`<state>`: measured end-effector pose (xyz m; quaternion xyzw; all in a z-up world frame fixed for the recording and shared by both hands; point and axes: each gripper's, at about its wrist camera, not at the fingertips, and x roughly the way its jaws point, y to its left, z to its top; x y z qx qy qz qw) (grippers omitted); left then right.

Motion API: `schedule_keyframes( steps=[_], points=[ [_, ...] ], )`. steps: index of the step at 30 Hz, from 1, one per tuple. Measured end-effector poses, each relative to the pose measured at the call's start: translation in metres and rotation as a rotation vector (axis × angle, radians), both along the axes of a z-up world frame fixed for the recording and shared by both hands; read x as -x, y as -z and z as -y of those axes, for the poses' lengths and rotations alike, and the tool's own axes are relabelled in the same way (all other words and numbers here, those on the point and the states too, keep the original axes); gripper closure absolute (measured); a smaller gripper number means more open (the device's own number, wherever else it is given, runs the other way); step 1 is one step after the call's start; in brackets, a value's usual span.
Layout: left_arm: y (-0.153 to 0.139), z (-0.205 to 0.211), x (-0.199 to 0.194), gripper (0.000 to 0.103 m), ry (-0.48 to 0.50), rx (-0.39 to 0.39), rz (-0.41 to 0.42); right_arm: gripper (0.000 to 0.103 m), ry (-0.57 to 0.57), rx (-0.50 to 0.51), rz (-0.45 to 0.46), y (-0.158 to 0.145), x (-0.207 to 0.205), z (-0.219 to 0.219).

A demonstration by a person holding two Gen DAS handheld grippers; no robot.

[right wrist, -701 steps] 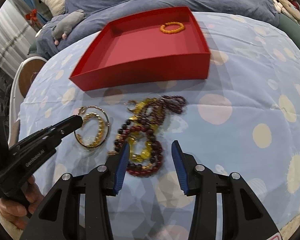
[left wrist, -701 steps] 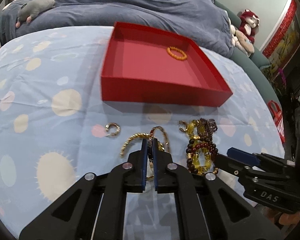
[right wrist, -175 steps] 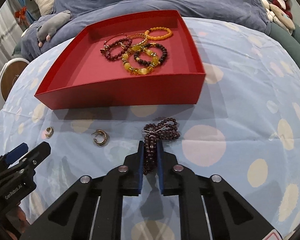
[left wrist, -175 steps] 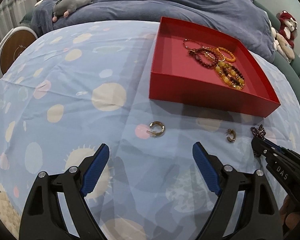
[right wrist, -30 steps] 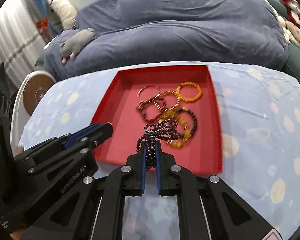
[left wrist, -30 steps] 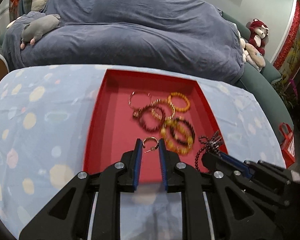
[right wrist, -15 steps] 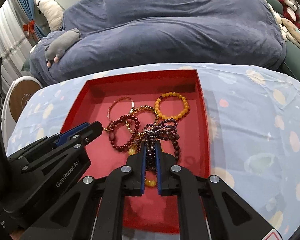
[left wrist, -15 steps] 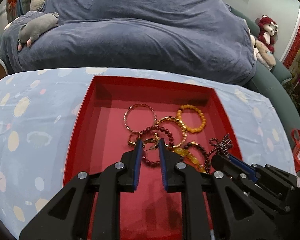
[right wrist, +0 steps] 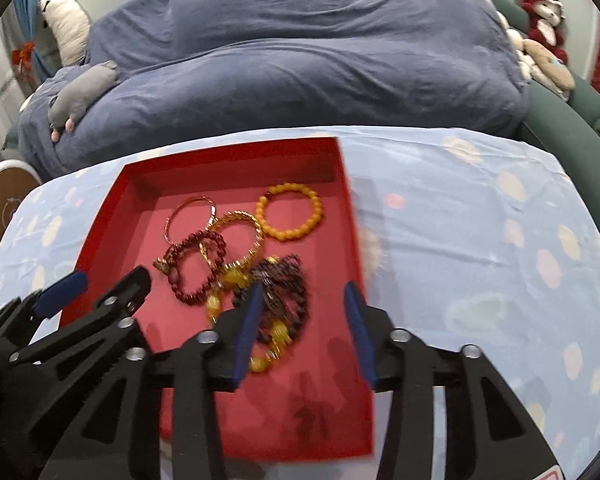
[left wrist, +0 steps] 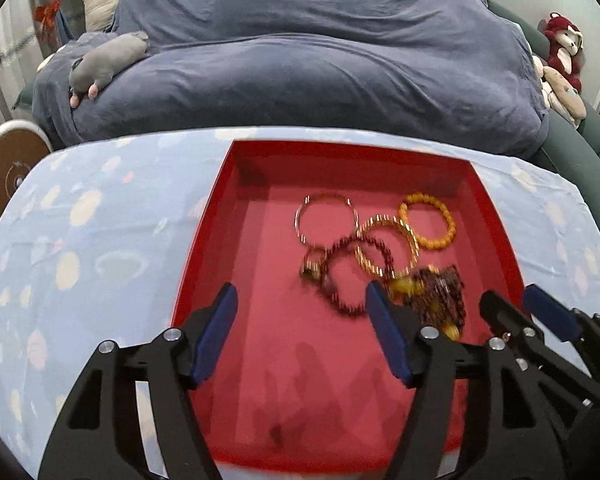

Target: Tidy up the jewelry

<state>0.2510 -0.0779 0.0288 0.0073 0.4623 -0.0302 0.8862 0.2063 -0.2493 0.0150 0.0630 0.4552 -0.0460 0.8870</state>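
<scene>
- Together, we held both grippers over the red tray on the pale blue spotted cloth; the jewelry lay inside the tray, none of it in either grip.
- From the left wrist view, we saw the left gripper with its jaws spread, having just been opening, and only bare tray floor between its blue pads.
- That view alone showed us a small gold hoop earring lying beside the dark red bead bracelet, blurred.
- It also showed the right gripper at the right edge, its jaws parted.
- From the right wrist view, we saw the right gripper parted too, having just been opening; the dark bead strand lay under its left pad, on the tray floor.
- This view gave us the orange bead bracelet, the gold bangle and the thin ring bangle more sharply.
- Only here did the amber bead bracelet show clearly.
</scene>
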Motion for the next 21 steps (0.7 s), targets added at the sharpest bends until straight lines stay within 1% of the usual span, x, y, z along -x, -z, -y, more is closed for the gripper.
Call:
schedule_keyframes(
  steps=[2,3,5,7,8,10,12,15,18,21],
  points=[
    [0.0,-0.004,0.013,0.037,-0.002,0.035,-0.014,0.049,0.012,-0.009,0.001,-0.002,0.016,0.006],
    [0.0,-0.004,0.02,0.036,-0.004,0.036,-0.025,0.047,0.016,-0.012,0.003,-0.003,0.023,0.007],
    [0.0,-0.003,0.03,0.036,-0.001,0.029,-0.033,0.047,0.024,-0.005,0.005,-0.005,0.034,0.007],
    [0.001,0.0,0.042,0.036,0.0,-0.003,-0.041,0.046,0.03,0.005,0.0,-0.007,0.045,0.006],
    [0.001,0.001,0.045,0.036,-0.003,-0.007,-0.042,0.046,0.036,0.008,-0.004,-0.008,0.048,0.006],
    [0.001,-0.003,0.052,0.036,-0.019,0.017,-0.059,0.046,0.043,-0.005,-0.007,-0.009,0.055,0.007],
    [0.0,-0.005,0.055,0.036,-0.038,0.038,-0.069,0.046,0.051,-0.013,-0.005,-0.011,0.058,0.006],
    [-0.001,-0.007,0.056,0.036,-0.056,0.027,-0.07,0.046,0.061,-0.006,-0.011,-0.011,0.058,0.003],
    [0.001,-0.008,0.057,0.036,-0.068,0.027,-0.087,0.046,0.072,0.01,-0.014,-0.011,0.058,0.0],
    [0.0,-0.008,0.058,0.036,-0.072,0.007,-0.088,0.046,0.077,0.015,-0.017,-0.01,0.059,-0.002]
  ],
)
